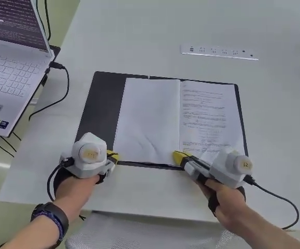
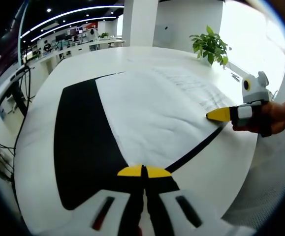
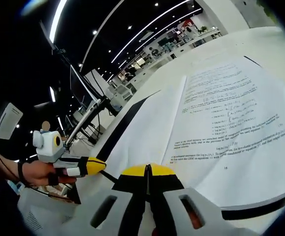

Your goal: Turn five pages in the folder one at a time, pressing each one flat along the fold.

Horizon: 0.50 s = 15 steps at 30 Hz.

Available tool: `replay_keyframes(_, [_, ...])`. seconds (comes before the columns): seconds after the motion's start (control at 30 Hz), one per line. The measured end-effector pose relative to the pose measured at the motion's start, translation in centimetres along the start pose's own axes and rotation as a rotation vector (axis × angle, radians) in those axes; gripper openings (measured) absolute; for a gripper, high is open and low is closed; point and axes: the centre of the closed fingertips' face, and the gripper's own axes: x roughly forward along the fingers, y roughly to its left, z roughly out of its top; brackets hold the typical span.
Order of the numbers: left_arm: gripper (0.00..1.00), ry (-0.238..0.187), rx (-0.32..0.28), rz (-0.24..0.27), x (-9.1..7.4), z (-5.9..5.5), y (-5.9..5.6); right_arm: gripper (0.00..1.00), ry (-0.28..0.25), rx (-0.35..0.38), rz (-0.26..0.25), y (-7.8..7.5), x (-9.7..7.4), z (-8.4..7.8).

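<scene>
- White tabletop (image 1: pixel 139 31) takes up most of the head view.
- Black folder (image 1: pixel 102 104) lies open and flat at mid-frame. Its bare inner cover shows as a dark strip on the left.
- Left page (image 1: pixel 150 119) is blank, lightly creased, and lies flat beside the fold.
- Right page (image 1: pixel 209 114) is printed with text. Its bottom edge near the gripper looks slightly lifted, but I can't confirm that.
- Laptop (image 1: pixel 10 57) sits open in the upper left, partly cut off by the frame. A black cable (image 1: pixel 61 88) runs from its side down along the tabletop edge.
- Left gripper (image 1: pixel 113 156) is at lower left, with its tip at the folder's bottom edge, on the dark cover just left of the blank page. The jaws are together with nothing between them.
- Right gripper (image 1: pixel 179 156) is at lower centre-right, with its tip on the bottom edge near the fold. The jaws are together and no page is pinched that I can see.
- White power strip (image 1: pixel 219 52) lies in the upper right, well apart from the folder.
- Potted plant (image 2: pixel 210 45) stands beyond the far tabletop edge in the left gripper view.
</scene>
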Motion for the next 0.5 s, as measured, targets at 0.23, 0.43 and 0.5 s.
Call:
replay_keyframes(0.23, [0.0,-0.019,-0.012,0.005,-0.12,0.02,-0.01,0.0,0.011,0.001,-0.006,0.03,-0.31,-0.32])
replay_keyframes(0.43, [0.0,-0.011,-0.056,-0.011,-0.13,0.07,0.06,0.0,0.02,0.02,-0.018,0.09,-0.69,-0.53])
replay_keyframes(0.5, [0.0,-0.007,-0.047,-0.014,-0.13,0.07,-0.04,0.0,0.024,0.021,-0.022,0.11,-0.78,-0.56])
